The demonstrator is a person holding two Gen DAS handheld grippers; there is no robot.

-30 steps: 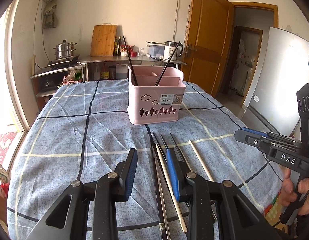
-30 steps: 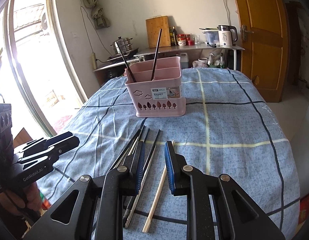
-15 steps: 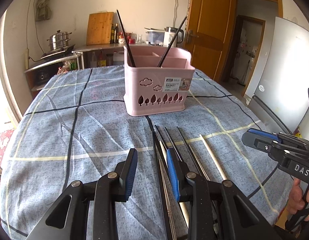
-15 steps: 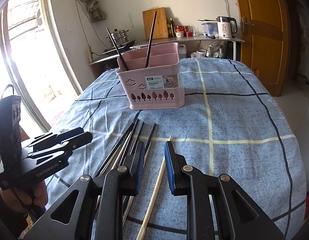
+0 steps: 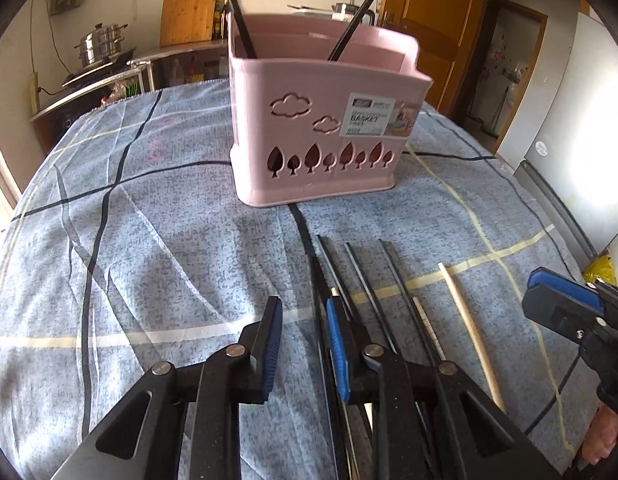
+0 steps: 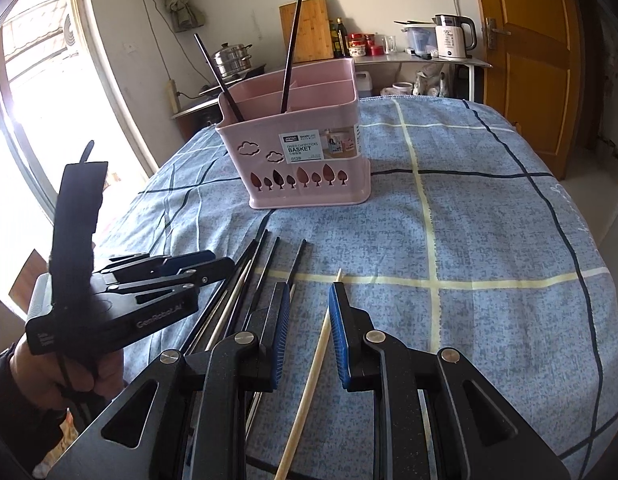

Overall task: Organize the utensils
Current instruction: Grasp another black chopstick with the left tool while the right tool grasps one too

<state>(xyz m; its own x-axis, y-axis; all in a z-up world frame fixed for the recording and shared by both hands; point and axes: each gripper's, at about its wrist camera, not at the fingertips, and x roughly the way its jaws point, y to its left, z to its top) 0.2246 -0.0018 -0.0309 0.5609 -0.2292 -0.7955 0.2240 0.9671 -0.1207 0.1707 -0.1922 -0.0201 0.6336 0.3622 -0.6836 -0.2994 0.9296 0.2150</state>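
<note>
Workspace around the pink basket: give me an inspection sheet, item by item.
Surface: table under a blue checked cloth, wrinkled on the window side.
Job's things: pink basket upright, two dark chopsticks leaning inside; dark chopsticks lying loose in front of it; one pale wooden chopstick apart from them.
Clutter: nothing seen on the cloth.
Grippers: left gripper jaws closing, nothing between them, dark chopsticks just beside its right finger; right gripper open, pale chopstick lying below its gap, not gripped.
Cables: wire down the back wall.
Surroundings: steel pot, cutting board, kettle, wooden door, window.
</note>
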